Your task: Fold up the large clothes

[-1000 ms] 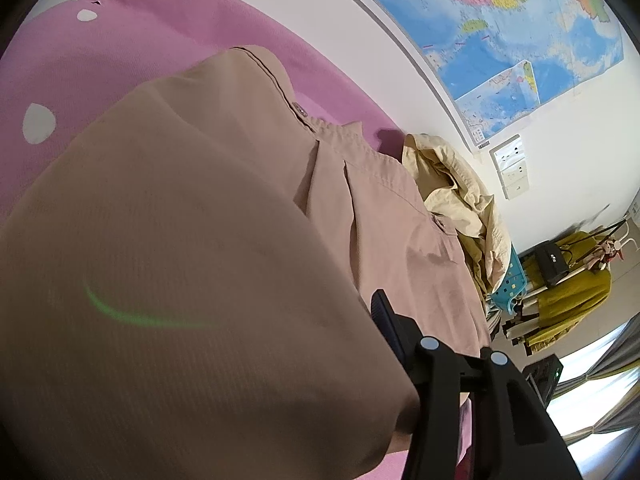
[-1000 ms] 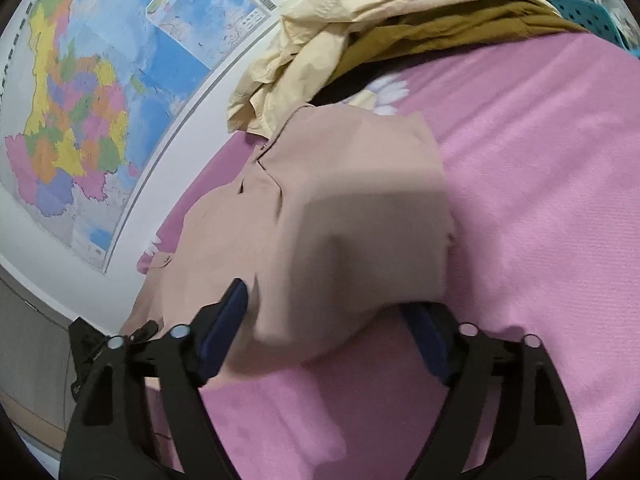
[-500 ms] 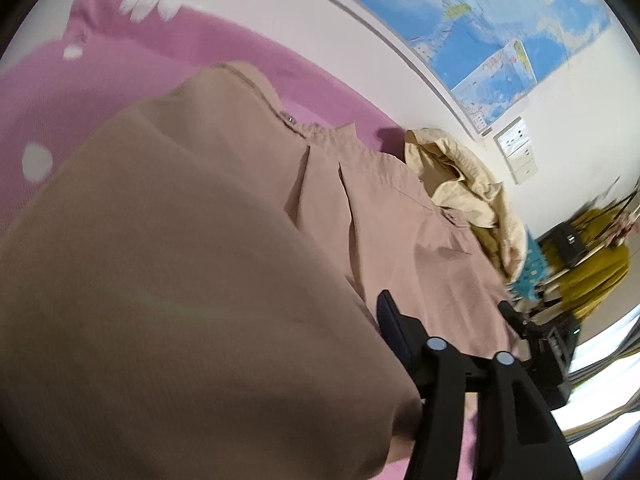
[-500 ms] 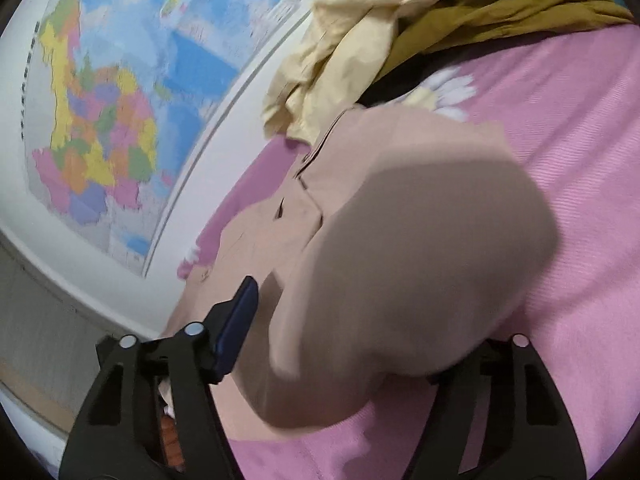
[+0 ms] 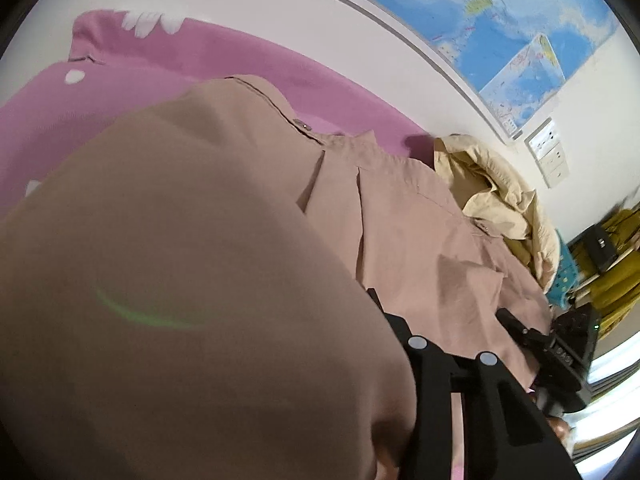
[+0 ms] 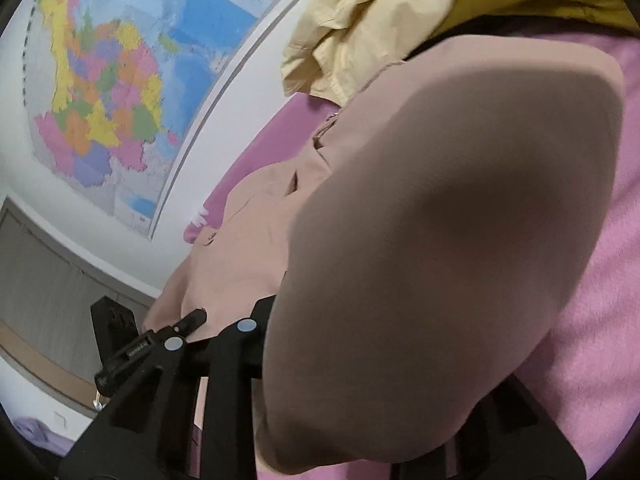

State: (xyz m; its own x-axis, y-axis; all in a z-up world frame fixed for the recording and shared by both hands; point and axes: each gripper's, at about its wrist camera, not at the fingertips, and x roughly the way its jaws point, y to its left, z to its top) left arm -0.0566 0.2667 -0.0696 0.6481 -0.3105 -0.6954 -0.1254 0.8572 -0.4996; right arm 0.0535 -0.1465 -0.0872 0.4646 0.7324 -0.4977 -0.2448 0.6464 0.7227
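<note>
The shirt (image 5: 400, 216) hem, near the map (image 6: 120, 80), is being clamped by both closing grippers (image 5: 452, 344) (image 6: 256, 320); a shallow bite could be lost mid-fold.

On the wall ahead of me hung a coloured map (image 6: 116, 92). White wall sockets (image 5: 548, 152) sat beside its lower corner, and a pink bedspread (image 5: 200, 64) with white patches lay beneath.

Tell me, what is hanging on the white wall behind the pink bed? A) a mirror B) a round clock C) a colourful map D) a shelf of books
C: a big colourful paper map, blue sea with patchwork regions, covers the white wall above the pink bedspread, where the tan button-up shirt lies.
</note>
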